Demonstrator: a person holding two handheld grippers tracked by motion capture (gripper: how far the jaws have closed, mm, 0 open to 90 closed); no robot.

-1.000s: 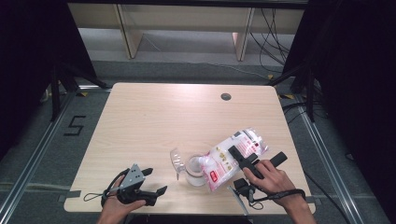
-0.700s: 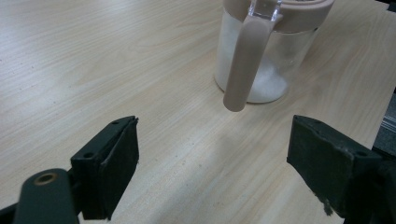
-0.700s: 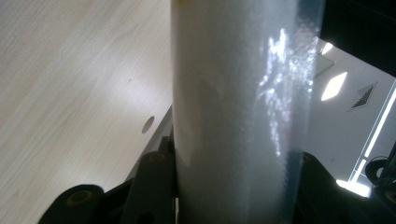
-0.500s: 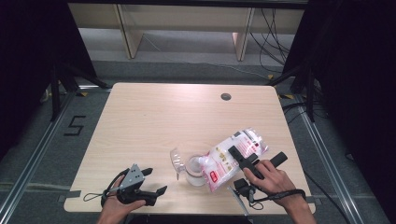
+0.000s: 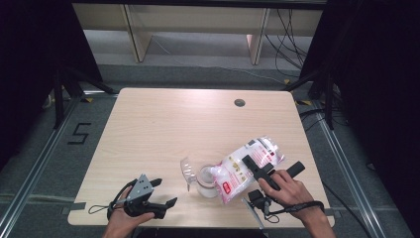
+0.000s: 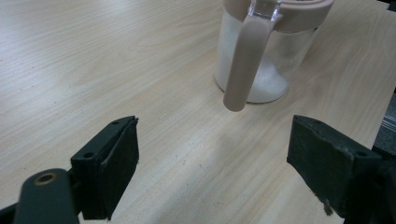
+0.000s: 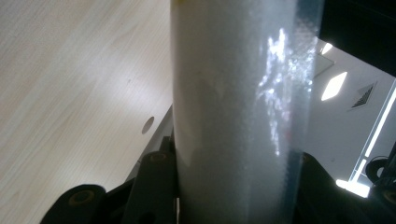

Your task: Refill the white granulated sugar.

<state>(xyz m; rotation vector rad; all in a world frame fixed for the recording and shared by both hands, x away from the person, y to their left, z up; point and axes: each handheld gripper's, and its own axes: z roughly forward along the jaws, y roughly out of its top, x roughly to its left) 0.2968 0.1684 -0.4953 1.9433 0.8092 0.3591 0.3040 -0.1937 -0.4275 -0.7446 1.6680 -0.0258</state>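
— Where am I in this?

— Mid-pour, I'd judge. Your right hand-held gripper (image 5: 258,168) pinches the clear plastic bag of white granules with a red-and-white label (image 5: 247,166), tilted mouth-down over the clear jar with a pinkish rim and flip lid (image 5: 207,181). Your left hand-held gripper (image 5: 161,193) rests spread and empty on the light wooden counter (image 5: 163,124).

— Next?

— Tip the bag further, mouth over the jar opening. The jar sits near your front edge; the far half offers plenty of room.
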